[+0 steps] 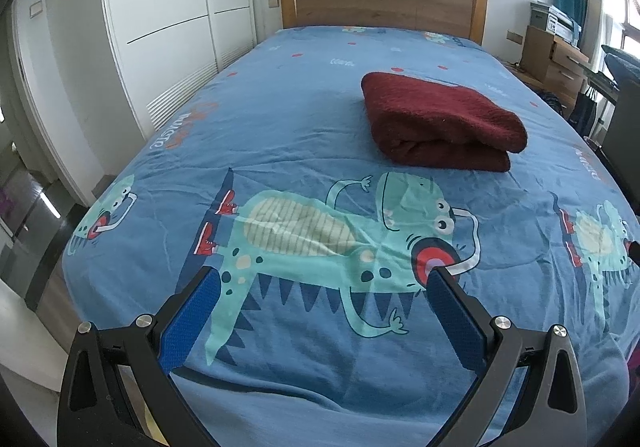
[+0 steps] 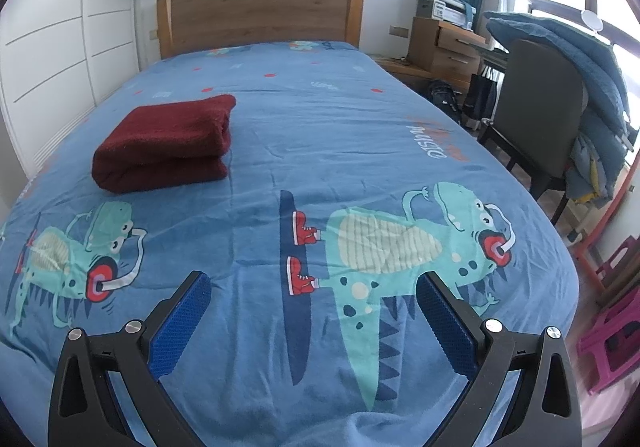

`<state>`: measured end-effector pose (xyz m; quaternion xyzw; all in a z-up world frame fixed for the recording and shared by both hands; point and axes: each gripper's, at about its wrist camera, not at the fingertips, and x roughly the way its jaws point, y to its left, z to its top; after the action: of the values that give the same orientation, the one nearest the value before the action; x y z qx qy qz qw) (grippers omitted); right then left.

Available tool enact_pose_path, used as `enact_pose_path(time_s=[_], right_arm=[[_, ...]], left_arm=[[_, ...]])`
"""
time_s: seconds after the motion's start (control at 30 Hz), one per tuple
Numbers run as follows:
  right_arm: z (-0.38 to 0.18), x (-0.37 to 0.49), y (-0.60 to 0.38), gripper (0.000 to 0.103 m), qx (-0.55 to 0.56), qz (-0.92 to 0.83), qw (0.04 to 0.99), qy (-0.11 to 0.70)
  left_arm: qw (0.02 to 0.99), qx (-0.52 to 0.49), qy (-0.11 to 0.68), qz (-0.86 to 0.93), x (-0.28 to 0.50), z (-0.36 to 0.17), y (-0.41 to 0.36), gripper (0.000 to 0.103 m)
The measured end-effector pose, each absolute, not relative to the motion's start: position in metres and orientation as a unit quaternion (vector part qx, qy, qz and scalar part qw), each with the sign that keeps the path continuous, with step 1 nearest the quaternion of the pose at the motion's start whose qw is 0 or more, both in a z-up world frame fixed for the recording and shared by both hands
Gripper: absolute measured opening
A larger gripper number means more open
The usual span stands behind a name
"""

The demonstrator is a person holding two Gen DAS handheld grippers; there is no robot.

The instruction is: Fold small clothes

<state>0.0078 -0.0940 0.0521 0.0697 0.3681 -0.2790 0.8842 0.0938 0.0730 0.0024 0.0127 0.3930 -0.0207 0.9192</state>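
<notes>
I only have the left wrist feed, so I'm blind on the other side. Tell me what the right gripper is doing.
Observer: The right gripper is open, with nothing between its fingers, above the bedspread.
Operator: Report where the red folded garment sits from it.
Observer: The red folded garment lies ahead and to its left, apart from both fingers.
Operator: Name what stands beside the bed on that side.
Observer: A dark chair with a blue quilt draped over its back.
</notes>
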Motion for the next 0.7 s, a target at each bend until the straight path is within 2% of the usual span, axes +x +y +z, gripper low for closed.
enact_pose_path(time_s=[0.7], right_arm=[[0.06,0.001,-0.084,0.103,0.062,-0.284,0.885,0.363]], left_arm=[[0.924,-0.002,0.383,-0.022,0.087,0.009,0.085,0.102]])
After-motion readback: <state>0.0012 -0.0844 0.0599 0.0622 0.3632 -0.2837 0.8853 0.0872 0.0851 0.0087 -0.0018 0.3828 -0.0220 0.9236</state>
